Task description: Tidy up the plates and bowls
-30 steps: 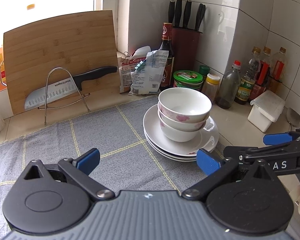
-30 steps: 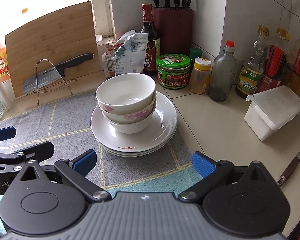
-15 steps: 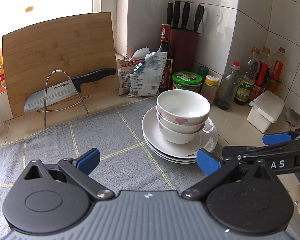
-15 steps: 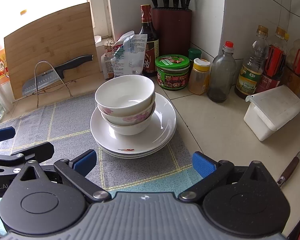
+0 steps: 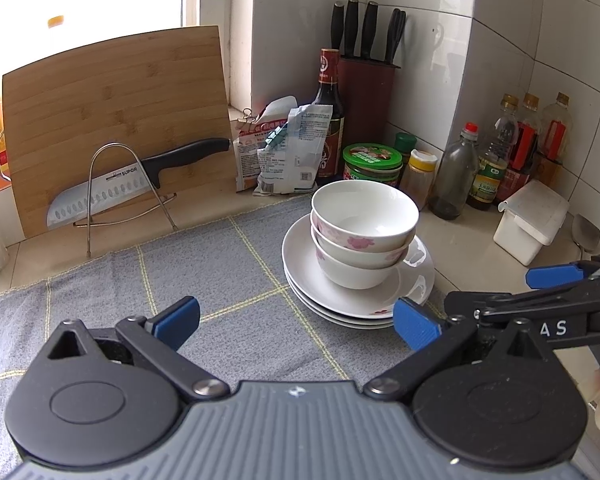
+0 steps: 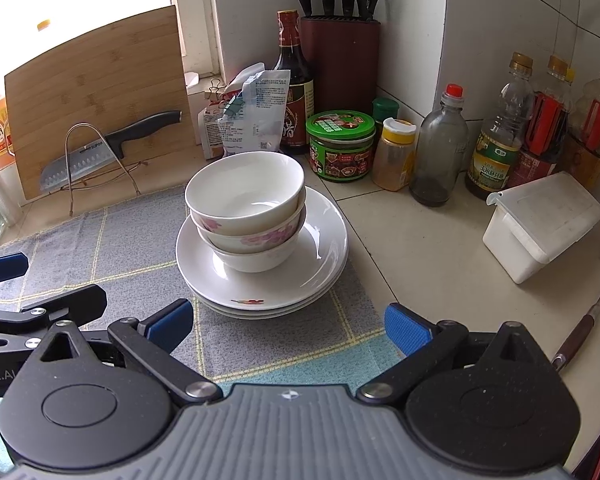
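A: What has changed over the last second?

B: Very little. The grey towel [image 5: 204,280], the three stacked plates [image 6: 324,264] and the three nested bowls [image 6: 248,208] lie as they did; both cameras have only drifted a touch nearer, so the stack sits slightly larger in view. I judge the sorting done or nearly so, with no grasp under way.

A: Where is the stack from each gripper?

B: Ahead and to the right of the left gripper [image 5: 296,320], just ahead and a little left of the right gripper [image 6: 286,322]. Neither touches it.

A: And the pose?

B: Both hover low over the towel, side by side, pointing toward the tiled corner. Each has its blue pads spread wide with nothing between them.
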Demonstrator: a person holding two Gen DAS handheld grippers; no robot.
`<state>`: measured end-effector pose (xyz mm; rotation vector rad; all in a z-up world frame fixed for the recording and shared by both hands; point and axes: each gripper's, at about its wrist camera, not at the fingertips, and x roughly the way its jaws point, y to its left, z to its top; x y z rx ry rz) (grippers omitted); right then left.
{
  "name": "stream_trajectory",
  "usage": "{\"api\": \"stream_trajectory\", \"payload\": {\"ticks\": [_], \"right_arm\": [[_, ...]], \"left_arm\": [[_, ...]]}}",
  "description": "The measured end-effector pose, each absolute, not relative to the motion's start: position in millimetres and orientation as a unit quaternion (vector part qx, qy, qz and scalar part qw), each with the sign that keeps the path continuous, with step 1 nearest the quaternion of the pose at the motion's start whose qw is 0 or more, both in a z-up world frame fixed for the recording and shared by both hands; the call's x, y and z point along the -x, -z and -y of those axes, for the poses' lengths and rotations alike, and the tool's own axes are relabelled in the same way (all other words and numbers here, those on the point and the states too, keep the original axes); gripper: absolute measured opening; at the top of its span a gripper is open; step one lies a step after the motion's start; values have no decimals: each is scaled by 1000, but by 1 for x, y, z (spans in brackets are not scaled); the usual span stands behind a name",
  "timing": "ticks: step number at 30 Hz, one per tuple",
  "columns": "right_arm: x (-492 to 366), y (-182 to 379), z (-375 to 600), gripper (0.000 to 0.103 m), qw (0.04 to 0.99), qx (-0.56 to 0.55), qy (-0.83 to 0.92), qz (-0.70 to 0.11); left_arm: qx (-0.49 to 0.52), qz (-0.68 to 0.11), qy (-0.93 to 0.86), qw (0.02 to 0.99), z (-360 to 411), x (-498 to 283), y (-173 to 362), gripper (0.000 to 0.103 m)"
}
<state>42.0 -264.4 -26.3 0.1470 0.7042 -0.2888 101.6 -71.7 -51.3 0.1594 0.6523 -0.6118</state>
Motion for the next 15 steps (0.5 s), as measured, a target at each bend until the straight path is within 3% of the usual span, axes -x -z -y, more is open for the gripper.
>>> {"api": "stream_trajectory", "payload": {"ticks": [15], "right_arm": [[-44,26,265,103,924,-67,147,-345]], "left_arm": [[-79,-316,299,897,74,-103,51,102]]}}
